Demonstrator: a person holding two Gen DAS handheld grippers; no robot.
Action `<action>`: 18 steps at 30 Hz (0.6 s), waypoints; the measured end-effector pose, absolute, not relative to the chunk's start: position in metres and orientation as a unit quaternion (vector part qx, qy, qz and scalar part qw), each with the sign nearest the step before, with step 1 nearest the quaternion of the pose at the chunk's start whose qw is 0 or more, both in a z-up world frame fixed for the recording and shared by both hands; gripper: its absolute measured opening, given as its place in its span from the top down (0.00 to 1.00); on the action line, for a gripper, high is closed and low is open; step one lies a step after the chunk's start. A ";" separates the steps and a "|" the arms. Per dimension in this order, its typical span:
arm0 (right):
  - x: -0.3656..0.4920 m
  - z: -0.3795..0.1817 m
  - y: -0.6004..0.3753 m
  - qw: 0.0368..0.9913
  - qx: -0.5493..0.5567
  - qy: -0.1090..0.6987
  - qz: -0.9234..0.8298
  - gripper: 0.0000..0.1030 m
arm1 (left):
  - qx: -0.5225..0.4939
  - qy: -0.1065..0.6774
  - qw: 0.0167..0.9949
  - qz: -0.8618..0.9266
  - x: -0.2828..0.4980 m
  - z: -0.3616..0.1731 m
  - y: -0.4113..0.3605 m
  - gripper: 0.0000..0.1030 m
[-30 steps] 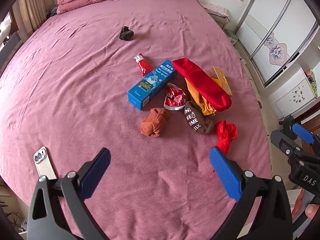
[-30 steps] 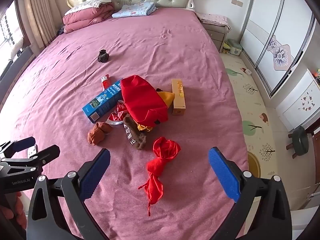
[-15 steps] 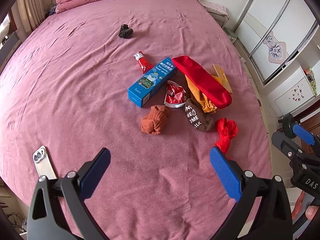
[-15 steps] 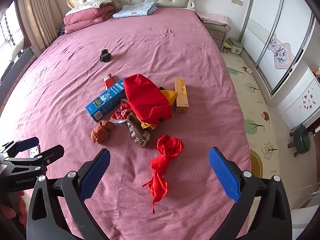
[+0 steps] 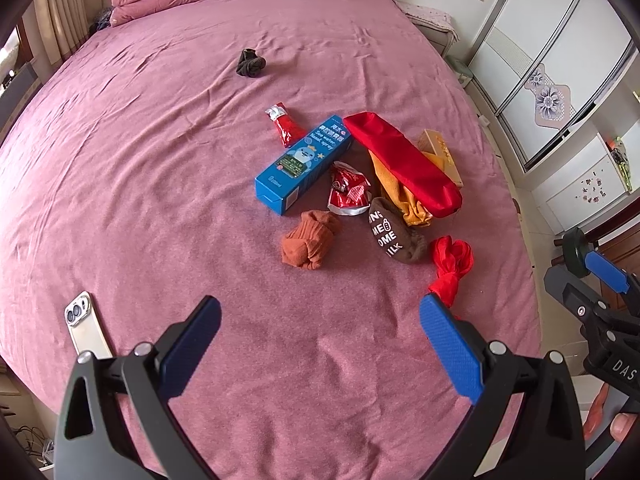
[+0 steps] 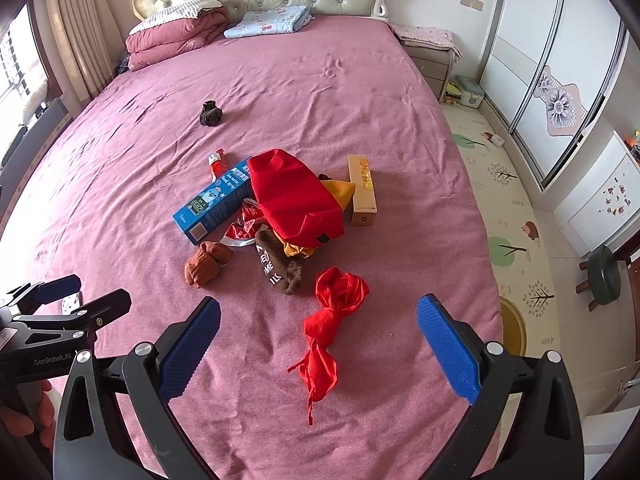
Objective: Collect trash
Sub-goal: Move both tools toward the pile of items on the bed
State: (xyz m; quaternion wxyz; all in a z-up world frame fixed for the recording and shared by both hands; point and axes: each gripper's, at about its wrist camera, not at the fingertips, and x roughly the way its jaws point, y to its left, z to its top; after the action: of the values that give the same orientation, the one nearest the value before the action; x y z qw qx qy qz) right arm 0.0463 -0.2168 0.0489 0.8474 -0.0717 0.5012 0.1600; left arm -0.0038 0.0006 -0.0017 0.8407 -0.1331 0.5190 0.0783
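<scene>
A pile lies mid-bed: a blue carton (image 5: 304, 164) (image 6: 214, 202), a crumpled red wrapper (image 5: 348, 194) (image 6: 244, 226), a small red packet (image 5: 283, 126) (image 6: 216, 162), a yellow box (image 5: 442, 154) (image 6: 361, 190), a red cloth bag (image 5: 402, 164) (image 6: 294, 198), an orange garment (image 5: 394, 194), a rust sock ball (image 5: 310, 240) (image 6: 206, 264), a brown lettered sock (image 5: 394, 236) (image 6: 276, 266) and a knotted red cloth (image 5: 450, 266) (image 6: 334, 320). My left gripper (image 5: 320, 336) and right gripper (image 6: 318, 338) hover open and empty short of the pile.
A dark sock ball (image 5: 250, 63) (image 6: 211, 114) lies farther up the pink bed (image 5: 160, 140). A phone (image 5: 86, 326) rests near the left front edge. Folded quilts (image 6: 176, 36) sit by the headboard. Wardrobe (image 6: 552, 80), play mat floor and a green stool (image 6: 604, 274) are on the right.
Both grippers have drawn back a little and tilted up, so the pile sits slightly farther and lower in view. Both stay open; nothing on the bed has moved.
</scene>
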 end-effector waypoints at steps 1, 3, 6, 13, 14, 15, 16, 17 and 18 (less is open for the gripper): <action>0.046 0.049 -0.217 0.847 -0.072 0.501 0.160 0.08 | -0.134 0.519 0.840 0.078 -0.004 -0.002 0.001 0.04; 0.046 0.049 -0.216 0.847 -0.070 0.502 0.160 0.08 | -0.136 0.540 0.827 0.077 -0.003 -0.002 0.005 0.04; 0.045 0.051 -0.213 0.848 -0.069 0.500 0.160 0.08 | -0.131 0.552 0.819 0.081 -0.002 -0.003 0.008 0.04; 0.044 0.049 -0.203 0.848 -0.068 0.502 0.156 0.08 | -0.114 0.566 0.812 0.083 0.002 -0.006 0.018 0.04; 0.044 0.049 -0.201 0.849 -0.068 0.501 0.155 0.08 | -0.115 0.560 0.817 0.079 0.003 -0.006 0.020 0.04; 0.044 0.049 -0.199 0.849 -0.068 0.501 0.153 0.08 | -0.118 0.556 0.819 0.074 0.003 -0.007 0.021 0.04; 0.044 0.048 -0.197 0.850 -0.068 0.501 0.150 0.08 | -0.117 0.558 0.819 0.070 0.005 -0.008 0.023 0.04; 0.045 0.047 -0.196 0.850 -0.067 0.501 0.148 0.08 | -0.121 0.550 0.824 0.064 0.005 -0.009 0.024 0.04; 0.045 0.046 -0.194 0.850 -0.067 0.502 0.145 0.08 | -0.122 0.550 0.824 0.059 0.006 -0.011 0.025 0.04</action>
State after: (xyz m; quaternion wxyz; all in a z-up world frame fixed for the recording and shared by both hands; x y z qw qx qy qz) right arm 0.0449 -0.1943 0.0458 0.8502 -0.0671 0.5015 0.1451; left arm 0.0065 0.0246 -0.0111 0.8243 -0.1223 0.5497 0.0586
